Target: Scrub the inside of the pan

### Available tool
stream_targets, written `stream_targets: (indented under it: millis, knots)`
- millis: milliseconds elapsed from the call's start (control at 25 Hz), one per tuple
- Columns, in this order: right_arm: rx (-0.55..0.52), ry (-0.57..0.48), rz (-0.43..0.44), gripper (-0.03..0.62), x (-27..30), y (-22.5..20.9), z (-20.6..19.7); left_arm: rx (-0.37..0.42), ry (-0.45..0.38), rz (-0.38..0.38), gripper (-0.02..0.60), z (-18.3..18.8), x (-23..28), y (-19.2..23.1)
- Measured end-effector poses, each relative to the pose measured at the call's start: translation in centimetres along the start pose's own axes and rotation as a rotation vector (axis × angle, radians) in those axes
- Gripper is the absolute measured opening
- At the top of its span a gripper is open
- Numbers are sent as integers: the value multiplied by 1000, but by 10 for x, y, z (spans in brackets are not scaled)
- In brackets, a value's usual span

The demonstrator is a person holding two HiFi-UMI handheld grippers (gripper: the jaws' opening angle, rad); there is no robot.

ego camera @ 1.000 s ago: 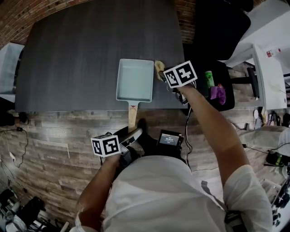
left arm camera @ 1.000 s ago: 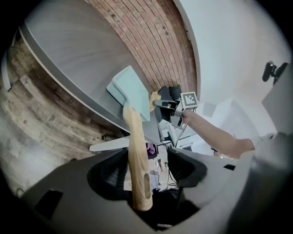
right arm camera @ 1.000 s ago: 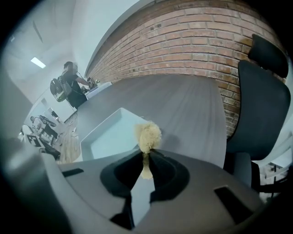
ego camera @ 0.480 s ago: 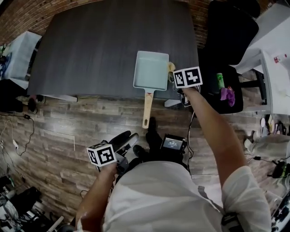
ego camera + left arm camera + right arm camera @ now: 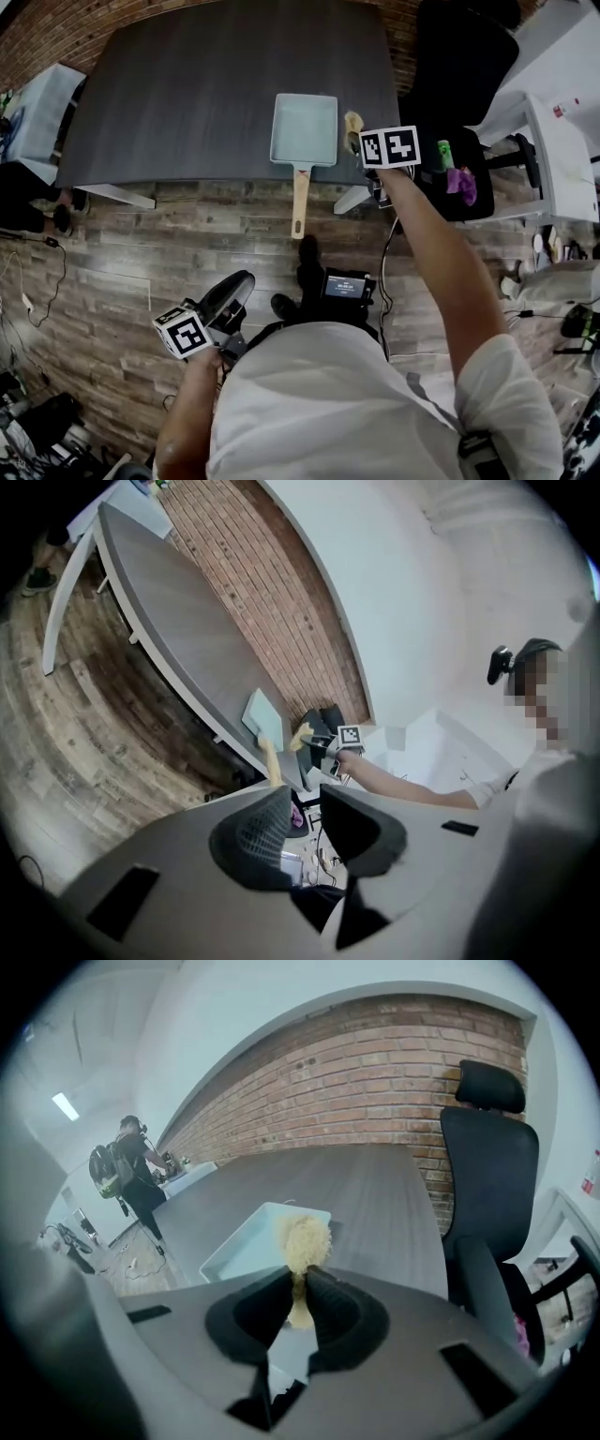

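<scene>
Dark table by brick wall: pan lying at near edge. Scrubber being pinched by right gripper beside pan rim; left gripper, jaws just closing partway, empty. Approach being made; lowering scrubber into pan judged next.

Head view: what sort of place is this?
Likely an office or lab room, not a kitchen: long dark grey table, black high-backed office chair, red brick wall.
</scene>
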State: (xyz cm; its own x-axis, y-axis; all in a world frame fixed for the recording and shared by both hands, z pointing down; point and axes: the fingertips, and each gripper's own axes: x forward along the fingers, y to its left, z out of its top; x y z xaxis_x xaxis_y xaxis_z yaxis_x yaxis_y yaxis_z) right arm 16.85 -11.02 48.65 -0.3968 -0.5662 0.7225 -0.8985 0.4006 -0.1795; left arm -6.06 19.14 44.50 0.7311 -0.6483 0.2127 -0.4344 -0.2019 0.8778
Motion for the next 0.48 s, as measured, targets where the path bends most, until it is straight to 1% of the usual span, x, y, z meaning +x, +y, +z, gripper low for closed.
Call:
stream_targets:
  millis: [40, 160, 360, 480]
  knots:
    - [-3, -22, 4, 46, -12, 3, 0, 3, -18, -14, 90, 1, -5, -4]
    - [-4, -75, 33, 46, -49, 16, -5, 25, -50, -56, 54, 3, -16, -19]
    - [-1, -127, 89, 47, -106, 43, -29, 104, -54, -133, 51, -1, -29, -50]
    - [-8, -153, 119, 46, -138, 60, -43, 144, -61, -166, 51, 0, -34, -70]
